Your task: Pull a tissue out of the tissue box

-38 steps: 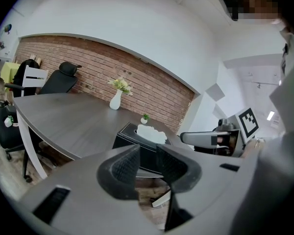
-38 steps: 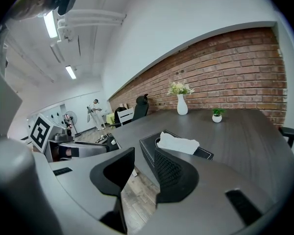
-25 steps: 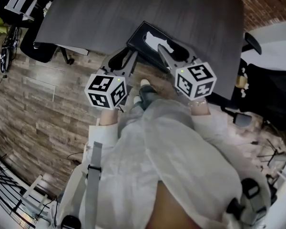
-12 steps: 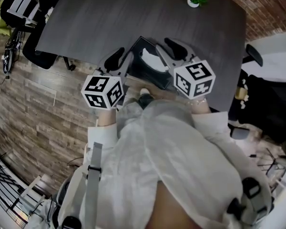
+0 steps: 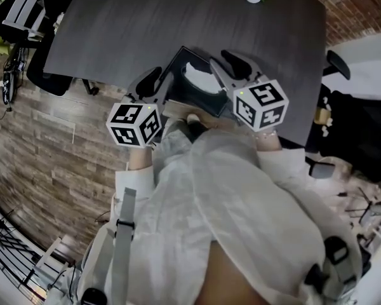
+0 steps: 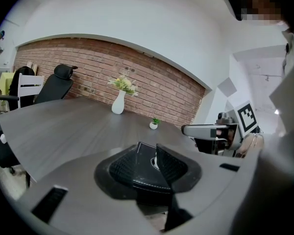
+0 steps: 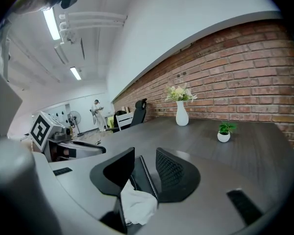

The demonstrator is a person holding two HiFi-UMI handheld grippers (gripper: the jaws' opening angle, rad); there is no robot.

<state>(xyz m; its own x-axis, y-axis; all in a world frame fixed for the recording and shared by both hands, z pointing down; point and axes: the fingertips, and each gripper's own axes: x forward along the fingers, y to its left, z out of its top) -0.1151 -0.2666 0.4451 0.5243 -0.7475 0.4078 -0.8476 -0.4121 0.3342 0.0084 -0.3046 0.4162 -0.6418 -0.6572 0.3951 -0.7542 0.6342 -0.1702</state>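
Saw a broad, dark-grey counter (image 5: 178, 24) filling the upper part of the head view. Found the black tissue box (image 5: 193, 97) set at the counter's near edge, just in front of the person, one corner turned toward the far edge.

Noted the left gripper (image 5: 157, 80) at the box's left side, jaws released and standing apart; through the left gripper view, saw only the box's dark top beyond them, nothing pinched. Noted the right gripper (image 5: 223, 65) at the box's right side, over the near edge of the counter, jaws likewise spread wide and bare. Could make out no contact between either pair of jaws and the box.

Judged the task barely begun: both tools brought up to the box, nothing grasped. Left to do, by this reading: steady the box, close on the tissue, draw it up and clear.

Found the tissue (image 7: 137, 204) white, soft and crumpled, bunched up out of the slot in the box's top, lying just below and ahead of the right jaws, untouched, with enough loose paper showing to pinch.
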